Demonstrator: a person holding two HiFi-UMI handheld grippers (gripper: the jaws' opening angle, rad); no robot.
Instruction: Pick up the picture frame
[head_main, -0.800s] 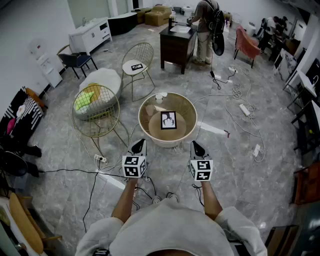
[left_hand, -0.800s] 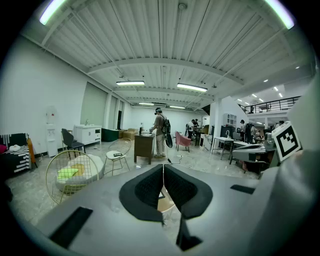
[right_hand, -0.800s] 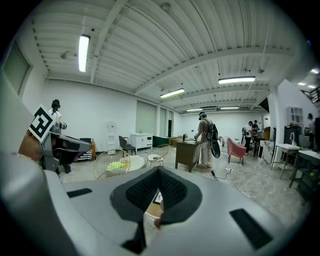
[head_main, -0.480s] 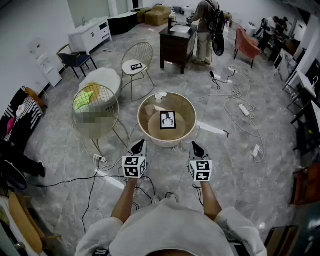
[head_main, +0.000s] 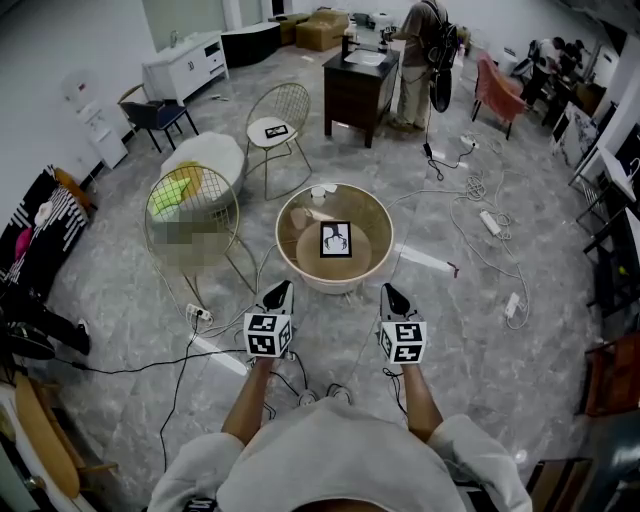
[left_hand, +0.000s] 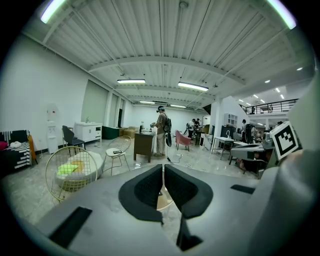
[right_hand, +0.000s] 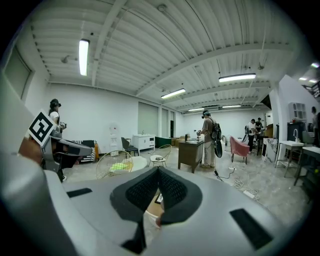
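We hold the left gripper and right gripper clenched, empty — both short of the round table's near edge; the picture frame lies at its centre.

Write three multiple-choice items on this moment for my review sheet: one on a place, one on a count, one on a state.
1. The picture frame is:
A) on the floor
B) on the round table
C) held in the air

2. How many gold wire chairs show in the head view?
A) one
B) two
C) four

3. The left hand-held gripper and right hand-held gripper are:
A) shut on the frame
B) wide open
C) shut and empty

Answers:
1 B, the frame lies at the table's middle.
2 B, both chairs stand left of the table.
3 C, each pair of jaws is closed with nothing between, short of the table.
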